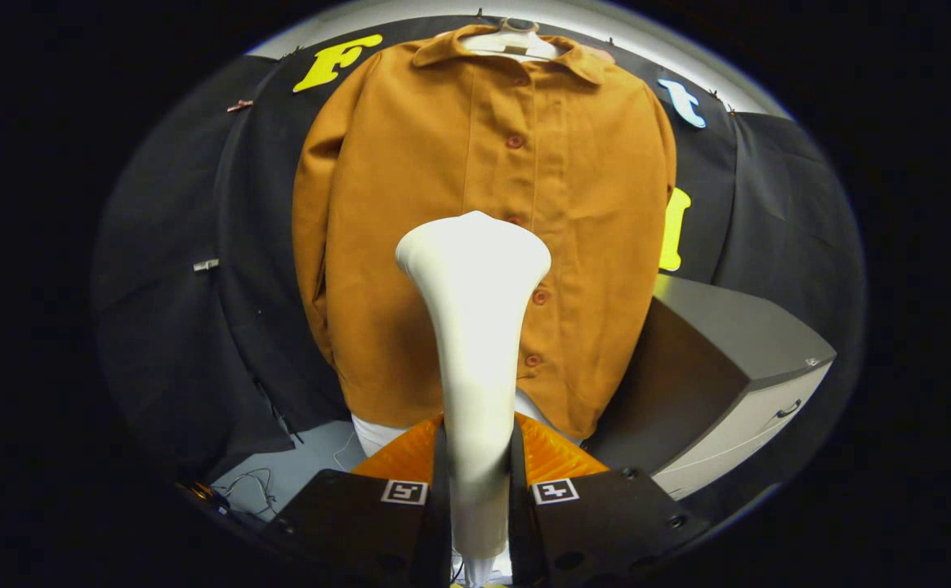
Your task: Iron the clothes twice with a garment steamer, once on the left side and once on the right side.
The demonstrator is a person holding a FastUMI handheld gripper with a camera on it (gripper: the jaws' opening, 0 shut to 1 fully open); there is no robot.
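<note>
Booth floor beneath jacket hem; claw (clamped) grips steamer.

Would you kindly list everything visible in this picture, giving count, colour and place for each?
jacket: one, orange-brown, buttoned, hanging on the booth wall beyond the claw.
hanger: one, white, at the jacket's collar.
white garment: one, its hem showing below the jacket.
steamer: one, white, handle between the fingers, head up in front of the jacket's button line.
cabinet: one, grey with a handle, beside the jacket's lower hem.
cables: a few, dark, on the floor below the black cloth.
claw: one, both fingers pressed on the steamer's handle.
</note>
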